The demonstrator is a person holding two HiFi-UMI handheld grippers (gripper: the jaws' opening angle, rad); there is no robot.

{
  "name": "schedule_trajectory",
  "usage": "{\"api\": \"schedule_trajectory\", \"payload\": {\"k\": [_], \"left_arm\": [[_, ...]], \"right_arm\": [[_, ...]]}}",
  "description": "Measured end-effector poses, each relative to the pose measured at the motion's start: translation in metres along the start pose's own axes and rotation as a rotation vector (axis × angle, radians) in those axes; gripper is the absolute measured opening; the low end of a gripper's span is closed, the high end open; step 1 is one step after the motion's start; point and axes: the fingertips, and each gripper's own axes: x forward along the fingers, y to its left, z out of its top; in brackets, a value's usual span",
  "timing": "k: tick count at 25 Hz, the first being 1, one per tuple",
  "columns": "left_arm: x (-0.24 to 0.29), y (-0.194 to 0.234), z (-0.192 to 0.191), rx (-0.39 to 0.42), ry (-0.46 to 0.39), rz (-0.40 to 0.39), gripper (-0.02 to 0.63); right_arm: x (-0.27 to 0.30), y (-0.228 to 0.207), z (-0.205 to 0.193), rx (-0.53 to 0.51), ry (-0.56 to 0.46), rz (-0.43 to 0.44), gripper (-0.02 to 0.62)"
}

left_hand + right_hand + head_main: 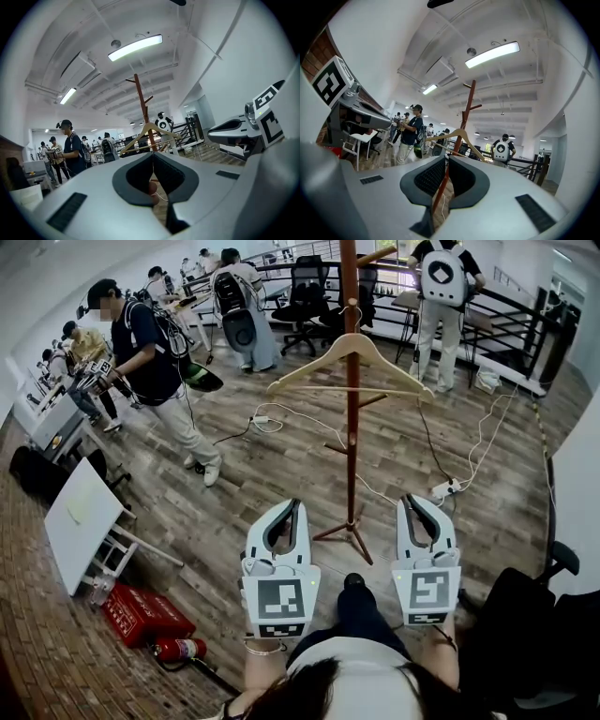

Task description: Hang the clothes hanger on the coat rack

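Head view: shows hanger (352, 351) hung by its hook on rack (352, 427), well ahead of and above both tongs. Puts left tongs (289, 506) and right tongs (413, 501) low, either side of the rack's feet, both closed and empty. Alone takes in floor clutter: white table (80, 517), red box (141, 615) and extinguisher (178, 649) at left, power strip (446, 488) right of the rack, dark chair (525, 634) at far right. Leaves bare floor (281, 456) between tongs and rack.

Left gripper view: shows left tongs (153, 155) shut tip to tip, nothing held. Sets hanger (148, 132) on rack (139, 96) straight beyond, well apart. Catches right tongs (214, 133) at right edge, plus ceiling light (135, 47), unseen from the head.

Right gripper view: shows right tongs (446, 160) closed to a slit, holding nothing, rack (468, 105) seen through it far behind, hanger (461, 137) above the tips. Catches left tongs (386, 123) at left, person (500, 150) by railing (529, 164) at right.
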Motion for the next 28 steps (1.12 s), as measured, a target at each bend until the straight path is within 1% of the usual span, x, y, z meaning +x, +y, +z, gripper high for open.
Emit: {"api": "schedule_trajectory", "payload": {"k": [8, 13, 28], "left_arm": [[-0.01, -0.011, -0.001, 0.015, 0.011, -0.012, 0.014], [-0.014, -0.012, -0.001, 0.002, 0.006, -0.02, 0.015], [-0.013, -0.012, 0.004, -0.018, -0.008, -0.021, 0.014]], "right_arm": [[-0.013, 0.001, -0.003, -0.015, 0.009, -0.007, 0.051], [-0.017, 0.002, -0.004, -0.026, 0.021, -0.004, 0.049], [-0.014, -0.003, 0.0, 0.001, -0.009, -0.003, 0.046]]}}
